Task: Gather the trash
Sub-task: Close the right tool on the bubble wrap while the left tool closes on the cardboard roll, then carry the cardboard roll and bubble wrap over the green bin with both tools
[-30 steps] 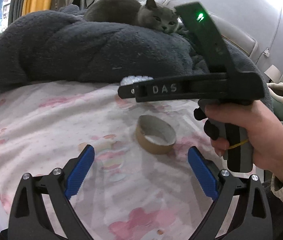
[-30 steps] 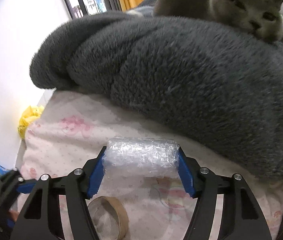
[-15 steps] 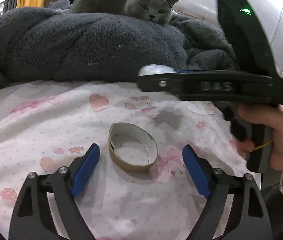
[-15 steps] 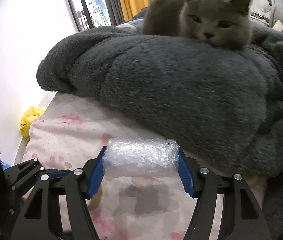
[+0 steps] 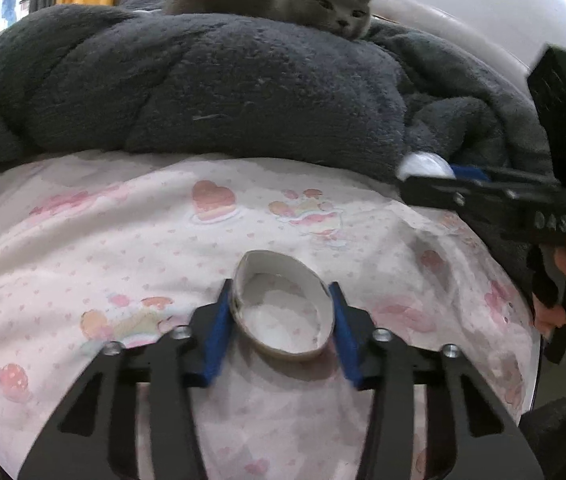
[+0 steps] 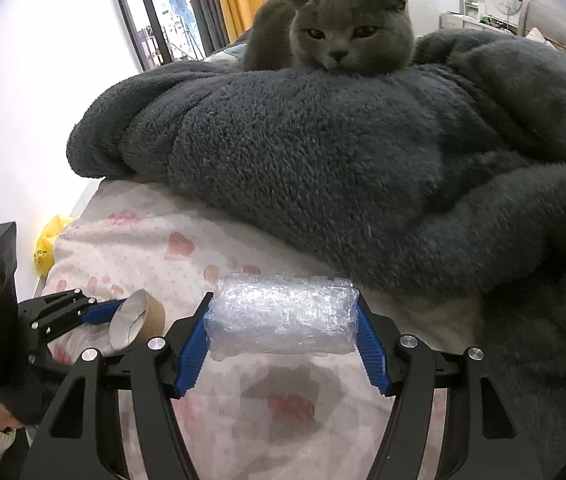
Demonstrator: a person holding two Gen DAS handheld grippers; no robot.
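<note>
Pink bedsheet [image 5: 131, 240] below the blanket [image 6: 323, 152]: left gripper [image 5: 281, 316] clamps cardboard ring [image 5: 283, 312] — right gripper [image 6: 283, 320] grips bubble-wrap roll [image 6: 281, 318]; disposal remains.

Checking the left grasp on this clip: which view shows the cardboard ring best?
The left wrist view: the cardboard ring sits centred between the left gripper fingers, squeezed oval, its open inside visible. The right wrist view shows it only small and edge-on at lower left, beside the bubble wrap roll.

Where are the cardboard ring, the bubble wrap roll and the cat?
cardboard tape ring [image 5: 283, 350]: left wrist view, near rim.
bubble wrap roll [image 6: 281, 314]: right wrist view, middle of its side.
grey cat [image 6: 349, 34]: right wrist view, face.
</note>
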